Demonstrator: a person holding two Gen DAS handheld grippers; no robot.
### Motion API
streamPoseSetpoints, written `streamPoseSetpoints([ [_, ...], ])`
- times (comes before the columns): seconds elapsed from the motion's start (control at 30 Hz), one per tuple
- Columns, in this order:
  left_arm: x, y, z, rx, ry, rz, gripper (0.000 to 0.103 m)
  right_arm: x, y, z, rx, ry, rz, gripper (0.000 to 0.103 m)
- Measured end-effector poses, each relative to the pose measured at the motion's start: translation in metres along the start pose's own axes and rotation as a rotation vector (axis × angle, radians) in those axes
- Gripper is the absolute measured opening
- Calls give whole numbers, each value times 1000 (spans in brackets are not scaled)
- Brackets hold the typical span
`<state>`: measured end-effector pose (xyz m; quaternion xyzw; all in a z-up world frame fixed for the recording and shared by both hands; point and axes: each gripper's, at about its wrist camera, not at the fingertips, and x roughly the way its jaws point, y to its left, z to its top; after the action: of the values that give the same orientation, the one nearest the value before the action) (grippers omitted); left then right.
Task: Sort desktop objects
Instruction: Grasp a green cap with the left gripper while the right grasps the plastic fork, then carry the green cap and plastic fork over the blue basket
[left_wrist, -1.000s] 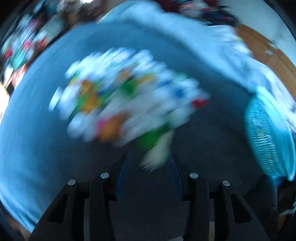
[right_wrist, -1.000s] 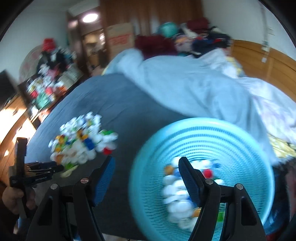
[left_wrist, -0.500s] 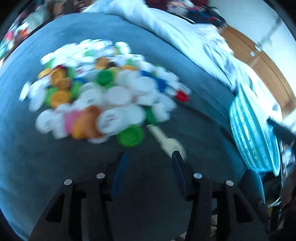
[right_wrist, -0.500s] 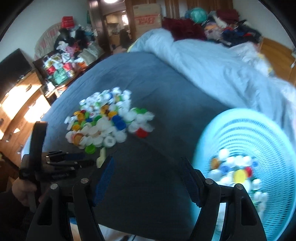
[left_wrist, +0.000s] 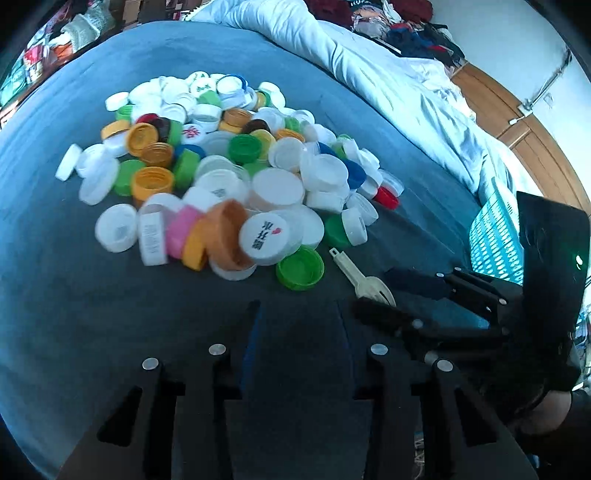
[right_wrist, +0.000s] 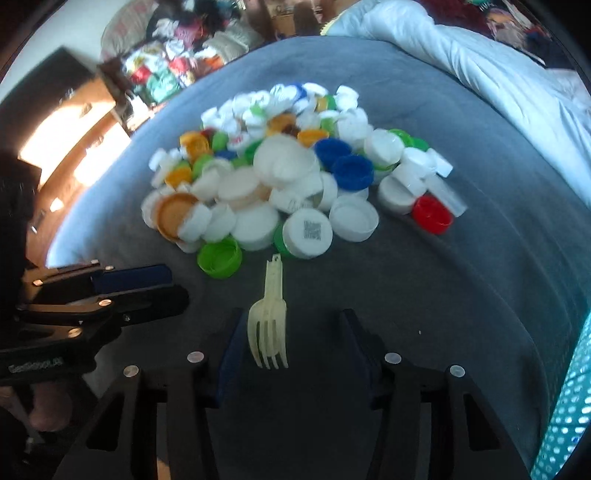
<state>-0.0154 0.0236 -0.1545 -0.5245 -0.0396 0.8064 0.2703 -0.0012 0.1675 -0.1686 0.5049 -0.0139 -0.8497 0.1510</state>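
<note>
Nearest to the cameras, the right gripper (right_wrist: 291, 332) points down at one cream plastic fork (right_wrist: 269, 328) that lies on the dark blue-grey bedcover (right_wrist: 424, 288). Its jaws are closing and the tines of the fork lie between them, but the pads do not yet press on it, so nothing is held. The left gripper (left_wrist: 299, 325) hangs just beside, to the left of the fork. Its jaws are also closing, the gap is already narrow, and only bare cover shows between them; it holds nothing either.

Just behind the fork handle begins the pile of bottle caps (left_wrist: 229, 166). A green cap (right_wrist: 219, 257) lies open side up at the near edge, and one red cap (right_wrist: 432, 214) sits at the right edge. I can count two dark blue caps side by side in the right wrist view, one pink cap and several orange and green ones; the white ones are by far the most, and too many and too heaped for an exact count.

At the far right stands one turquoise basket (left_wrist: 495, 236), only partly in view; what is inside cannot be seen now.

My judgement is that the sorting is at an early stage: the pile is large and the fork is not yet lifted. Beyond the pile lies a pale crumpled duvet (left_wrist: 388, 74).
</note>
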Motion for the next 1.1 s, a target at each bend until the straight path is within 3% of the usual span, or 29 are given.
streamPoseSetpoints([
  [0.03,3,-1,0,4,-4,-1,31,-1,0,-1,-7,-12,-9,52],
  [0.07,6,-1,2,2,-10,0,31,-5,-1,-1,-3,-23,-7,32],
  [0.1,9,0,5,-7,-17,-5,31,-9,-3,-1,4,-28,3,27],
  [0.17,12,-3,9,5,-32,9,24,-15,-6,-2,6,-36,-7,26],
  [0.47,14,-11,11,1,-77,40,23,-63,-23,-8,83,-104,-6,24],
  [0.77,-46,-38,20,37,-186,14,23,-130,-28,1,109,-228,-47,24],
  [1.1,-117,-79,47,63,-337,24,23,-200,-34,16,88,-358,-199,24],
])
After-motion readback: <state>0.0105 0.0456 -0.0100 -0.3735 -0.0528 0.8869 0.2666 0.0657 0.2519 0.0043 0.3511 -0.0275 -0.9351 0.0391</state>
